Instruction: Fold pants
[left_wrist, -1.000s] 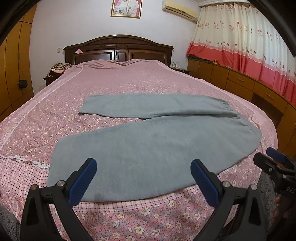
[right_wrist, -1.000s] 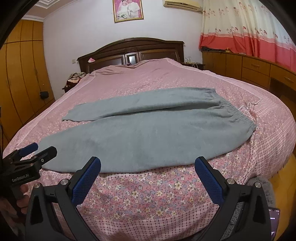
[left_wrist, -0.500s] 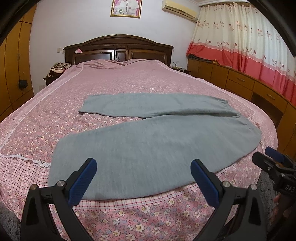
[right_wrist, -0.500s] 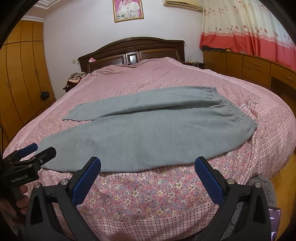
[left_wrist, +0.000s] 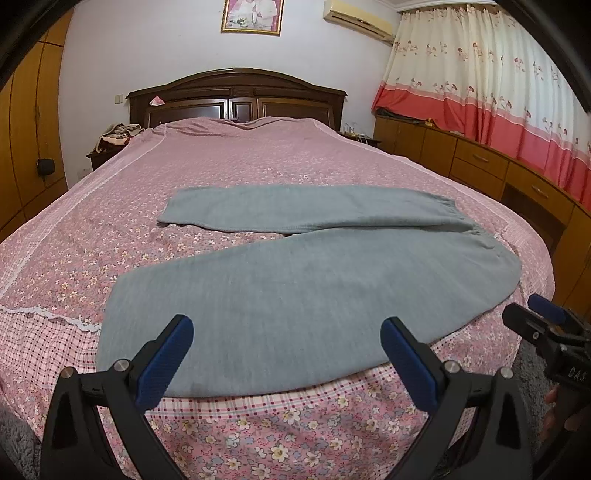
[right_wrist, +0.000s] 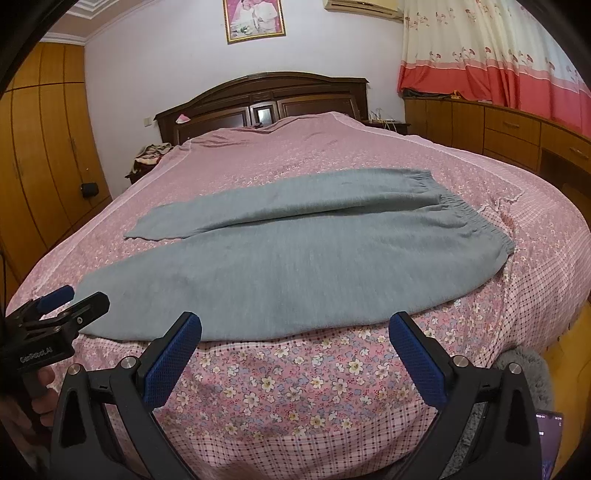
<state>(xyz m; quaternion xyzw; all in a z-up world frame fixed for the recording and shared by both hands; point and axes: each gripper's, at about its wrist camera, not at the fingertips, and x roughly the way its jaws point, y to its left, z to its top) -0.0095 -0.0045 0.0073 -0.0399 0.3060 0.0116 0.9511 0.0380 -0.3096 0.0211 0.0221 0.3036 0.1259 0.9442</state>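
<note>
Grey pants (left_wrist: 303, 295) (right_wrist: 288, 258) lie flat across the foot of the bed, legs spread in a V toward the left, elastic waistband (right_wrist: 476, 218) at the right. My left gripper (left_wrist: 284, 354) is open, its blue pads hovering over the near leg's front edge close to the cuff. My right gripper (right_wrist: 295, 350) is open too, above the flowered bedspread just short of the near leg's hem. Each gripper shows at the edge of the other's view, the right gripper (left_wrist: 546, 325) and the left gripper (right_wrist: 62, 306). Nothing is held.
The bed's pink flowered spread (left_wrist: 229, 173) runs back to a dark wooden headboard (left_wrist: 236, 96). Wooden drawers (left_wrist: 480, 162) under red and cream curtains line the right wall. Wardrobes (right_wrist: 44, 147) stand at left. A grey fluffy rug (right_wrist: 524, 365) lies by the bed's foot.
Both grippers have eased slightly back and up from the bed; the pants sit a little farther away in both views. Both stay open and the pants have not moved.
</note>
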